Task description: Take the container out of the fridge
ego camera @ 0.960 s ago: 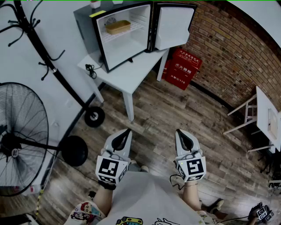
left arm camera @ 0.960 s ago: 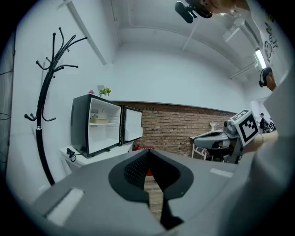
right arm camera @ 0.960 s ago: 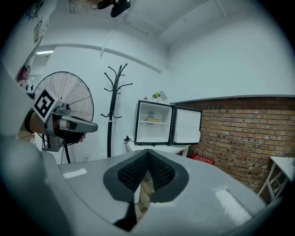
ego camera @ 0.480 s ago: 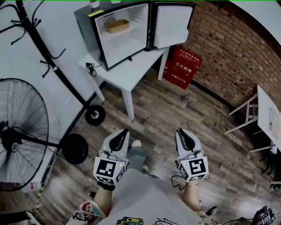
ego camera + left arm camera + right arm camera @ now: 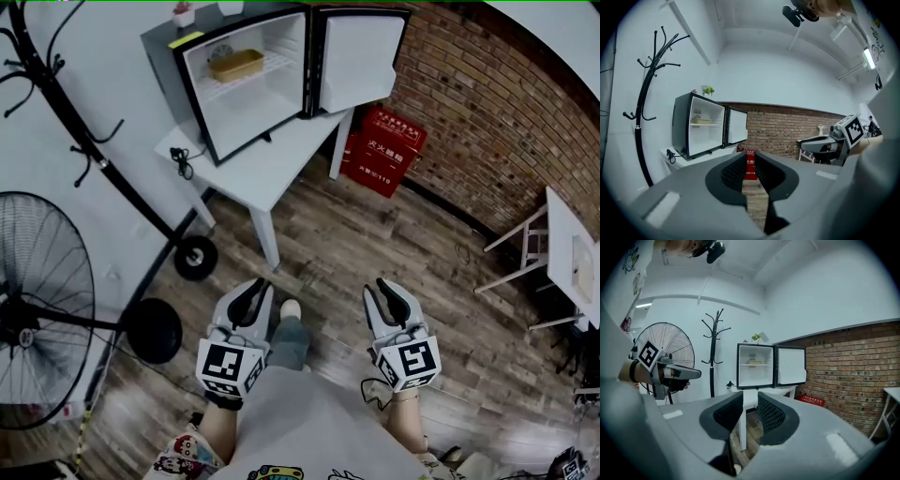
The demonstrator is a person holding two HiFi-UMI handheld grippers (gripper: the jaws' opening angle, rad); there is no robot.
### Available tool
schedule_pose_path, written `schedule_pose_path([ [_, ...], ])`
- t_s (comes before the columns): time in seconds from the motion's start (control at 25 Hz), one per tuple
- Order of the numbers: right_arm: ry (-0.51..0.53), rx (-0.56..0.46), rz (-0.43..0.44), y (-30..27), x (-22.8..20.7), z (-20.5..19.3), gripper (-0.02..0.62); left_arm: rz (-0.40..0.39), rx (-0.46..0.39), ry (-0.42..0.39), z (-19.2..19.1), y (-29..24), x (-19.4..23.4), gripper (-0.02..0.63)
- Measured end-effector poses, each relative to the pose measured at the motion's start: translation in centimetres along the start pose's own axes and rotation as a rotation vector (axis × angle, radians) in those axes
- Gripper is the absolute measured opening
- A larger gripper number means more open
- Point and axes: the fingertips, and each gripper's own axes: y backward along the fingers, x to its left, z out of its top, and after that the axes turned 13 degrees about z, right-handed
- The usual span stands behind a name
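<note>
Container [image 5: 235, 65] sits upper left of frame, on the shelf in the open fridge [image 5: 246, 117] on the tabletop [image 5: 272, 173]. It's likely a light, stiff shallow tray; pinch the front rim. Left claw [image 5: 259, 289] and right claw [image 5: 386, 292] have just been opening: slightly spread, empty, well apart from it.

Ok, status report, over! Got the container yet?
Left gripper and right gripper empty, jaws just opening. Container not yet taken, on the fridge shelf, door open. Nothing seen blocking the way.
</note>
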Motion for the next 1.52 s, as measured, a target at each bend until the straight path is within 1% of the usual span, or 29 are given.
schedule_pose_path([
  [0.2, -0.001, 0.001, -0.009, -3.2, -2.8, 1.0, 0.115, -0.008, 0.003, 0.001, 0.7, -4.3, 1.9, 0.063],
  [0.36, -0.008, 0.009, -0.023, -6.1, -5.7, 1.9, 0.135, -0.014, 0.010, 0.001, 1.7, -8.3, 3.3, 0.087],
  [0.64, 0.003, 0.005, -0.006, -11.9, -9.2, 4.1, 0.178, -0.025, -0.011, 0.007, 3.8, -14.8, 6.1, 0.115],
  [0.88, 0.020, -0.022, -0.010, -16.7, -11.7, 6.2, 0.189, -0.026, -0.033, 0.004, 5.3, -19.4, 9.1, 0.137],
  [1.16, -0.002, -0.040, 0.000, -20.9, -12.9, 7.1, 0.200, -0.019, -0.034, 0.012, 5.6, -22.3, 12.3, 0.143],
  [1.52, -0.013, -0.021, 0.050, -24.3, -12.9, 7.2, 0.229, 0.010, 0.002, 0.039, 4.2, -23.2, 14.4, 0.164],
])
